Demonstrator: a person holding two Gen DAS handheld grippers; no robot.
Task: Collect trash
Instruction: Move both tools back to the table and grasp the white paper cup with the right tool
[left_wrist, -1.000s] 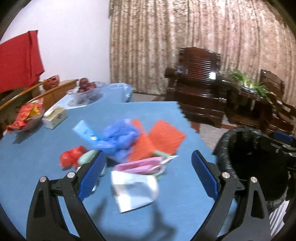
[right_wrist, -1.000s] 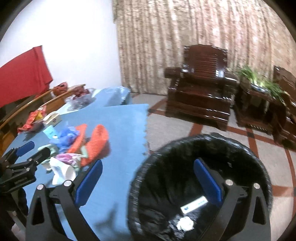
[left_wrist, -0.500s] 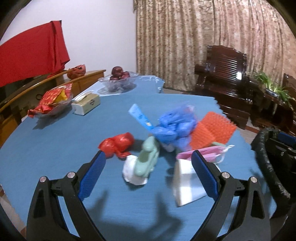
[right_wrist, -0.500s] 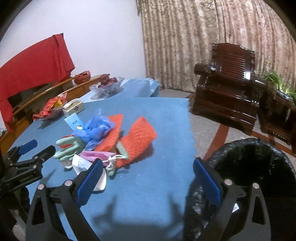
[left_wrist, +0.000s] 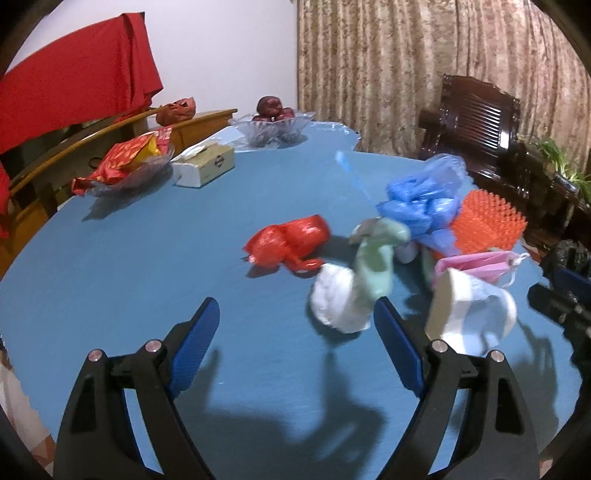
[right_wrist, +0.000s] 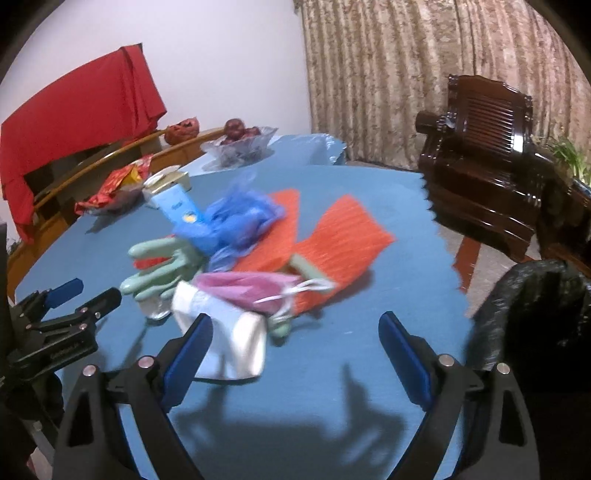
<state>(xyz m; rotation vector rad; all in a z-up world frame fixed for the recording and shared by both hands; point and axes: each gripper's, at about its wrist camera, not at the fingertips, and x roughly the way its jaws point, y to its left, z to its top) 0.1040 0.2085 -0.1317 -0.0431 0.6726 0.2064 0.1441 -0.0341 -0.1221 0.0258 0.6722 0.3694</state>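
Both tongs — left tongs (left_wrist: 295, 325) and right tongs (right_wrist: 295, 338) — are spread, holding nothing; the crumpled white paper cup (right_wrist: 236, 343) lies tipped on the tabletop (left_wrist: 147, 258).

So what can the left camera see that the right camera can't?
Only the left wrist view shows the crumpled red wrapper lying clear on the table and the white crumpled wad beside the green glove.

Only the right wrist view shows the black-lined trash bin well; the left view catches just a sliver of it.

Both show the blue tablecloth, blue plastic bag, pink mask, orange mesh, and open grippers: left gripper, right gripper.
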